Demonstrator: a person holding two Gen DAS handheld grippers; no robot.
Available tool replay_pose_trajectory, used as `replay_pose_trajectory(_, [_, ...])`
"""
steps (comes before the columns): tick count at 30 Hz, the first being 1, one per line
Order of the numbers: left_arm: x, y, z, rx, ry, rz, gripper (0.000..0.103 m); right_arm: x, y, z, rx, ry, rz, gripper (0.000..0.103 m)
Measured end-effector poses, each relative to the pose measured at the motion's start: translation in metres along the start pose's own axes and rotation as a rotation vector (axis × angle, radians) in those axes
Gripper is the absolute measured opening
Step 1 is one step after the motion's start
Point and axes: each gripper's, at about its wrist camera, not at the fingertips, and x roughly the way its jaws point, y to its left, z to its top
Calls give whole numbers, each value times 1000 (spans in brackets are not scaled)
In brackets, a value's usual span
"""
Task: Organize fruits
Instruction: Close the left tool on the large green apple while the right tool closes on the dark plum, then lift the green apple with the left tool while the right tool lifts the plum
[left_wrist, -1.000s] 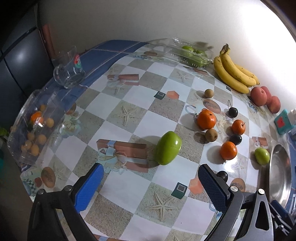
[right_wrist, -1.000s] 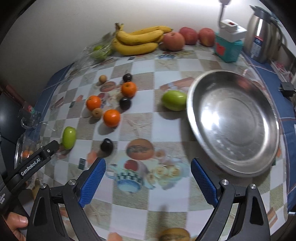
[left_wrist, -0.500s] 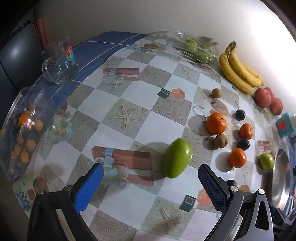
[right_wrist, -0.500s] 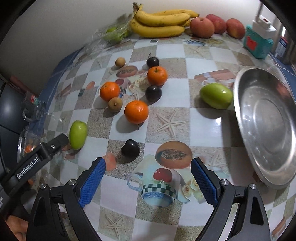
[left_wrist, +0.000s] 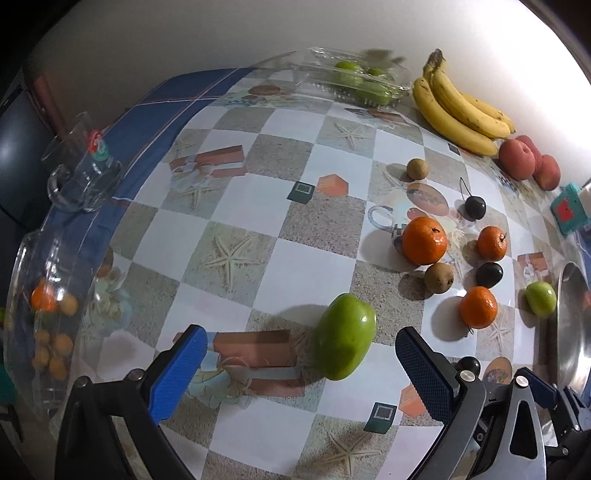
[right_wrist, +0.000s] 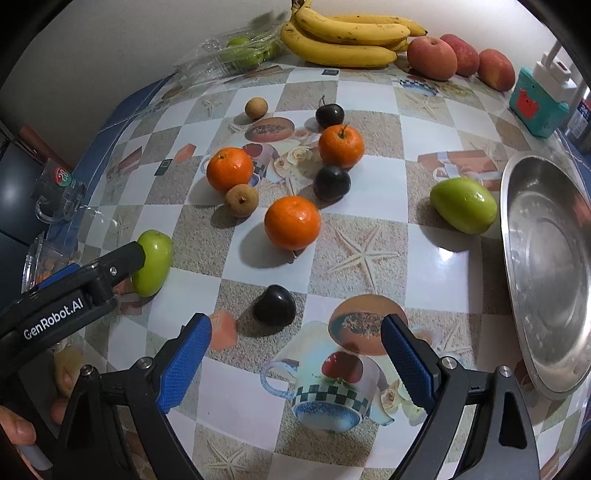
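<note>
My left gripper (left_wrist: 301, 363) is open just above the table, and a green mango (left_wrist: 345, 336) lies between its blue fingers, nearer the right one, untouched. My right gripper (right_wrist: 295, 349) is open too, low over the cloth, with a dark plum (right_wrist: 274, 305) just beyond its left finger. Ahead of it lie three oranges (right_wrist: 292, 222), two more plums (right_wrist: 331, 182), two brown longans (right_wrist: 242, 199) and a second green mango (right_wrist: 463, 205) beside the steel plate (right_wrist: 546, 266). The left gripper's body (right_wrist: 70, 295) covers part of the first mango (right_wrist: 154, 256).
Bananas (right_wrist: 343, 37), peaches (right_wrist: 432, 57) and a clear box of green fruit (right_wrist: 236, 55) line the wall. A teal box (right_wrist: 535, 105) stands at the far right. A glass mug (left_wrist: 81, 170) and a clear lidded bowl of small orange fruit (left_wrist: 48, 321) sit at the table's left edge.
Both grippers have sunk closer to the table. The green mango now sits lower in the left view, between the fingers; in the right view the plum has come near the left finger.
</note>
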Motion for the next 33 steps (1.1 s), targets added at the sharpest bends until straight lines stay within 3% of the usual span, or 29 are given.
replay_pose_trajectory(4, [2,-3,0,30,2,-6,103,3,6,2,-7,7,7,87])
replay_pose_trajectory(6, [3,-4,1,35,5,-15,101,6,8,2,-11,11,12,75])
replay_pose_trajectory(12, [8,-9,0,55,22,-52,84,11,8,3,-2,28,23,55])
replay_pose_trajectory(16, [11,-12,-1,54,39,-86,66,12,9,4,7,29,23,53])
replay_pose_trajectory(19, [11,-15,-2,62,39,-105,54,13,12,4,2,30,26,45])
replay_pose_trajectory(25, [11,-16,0,59,43,-121,38,14,11,4,9,34,26,34])
replay_pose_trajectory(33, [10,-12,-1,37,50,-134,36,13,6,2,28,33,37,28])
